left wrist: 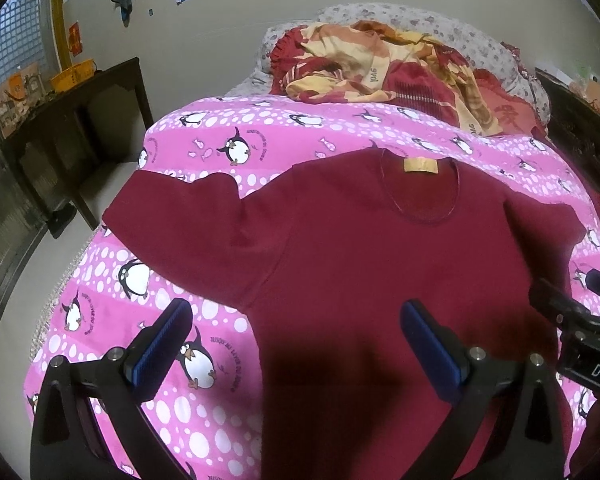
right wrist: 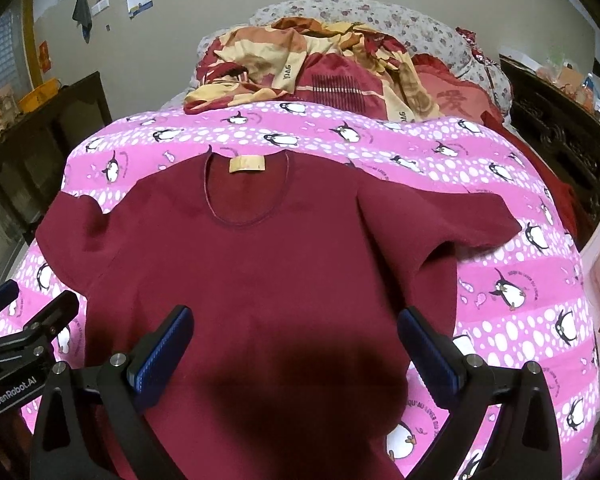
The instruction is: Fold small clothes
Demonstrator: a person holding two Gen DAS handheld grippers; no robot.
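A dark red short-sleeved T-shirt (left wrist: 352, 248) lies flat, face up, on a pink penguin-print blanket (left wrist: 204, 148), collar with a tan label at the far end. It also shows in the right wrist view (right wrist: 268, 264). My left gripper (left wrist: 296, 340) is open and empty, hovering over the shirt's near left side. My right gripper (right wrist: 296, 344) is open and empty, hovering over the shirt's near middle. The right gripper's body shows at the right edge of the left wrist view (left wrist: 580, 332); the left gripper's body shows at the left edge of the right wrist view (right wrist: 24, 344).
A crumpled red and yellow quilt (left wrist: 384, 72) and a floral pillow (left wrist: 452, 28) lie at the bed's far end. A dark wooden table (left wrist: 72, 120) stands left of the bed. A dark carved cabinet (right wrist: 560, 128) stands on the right.
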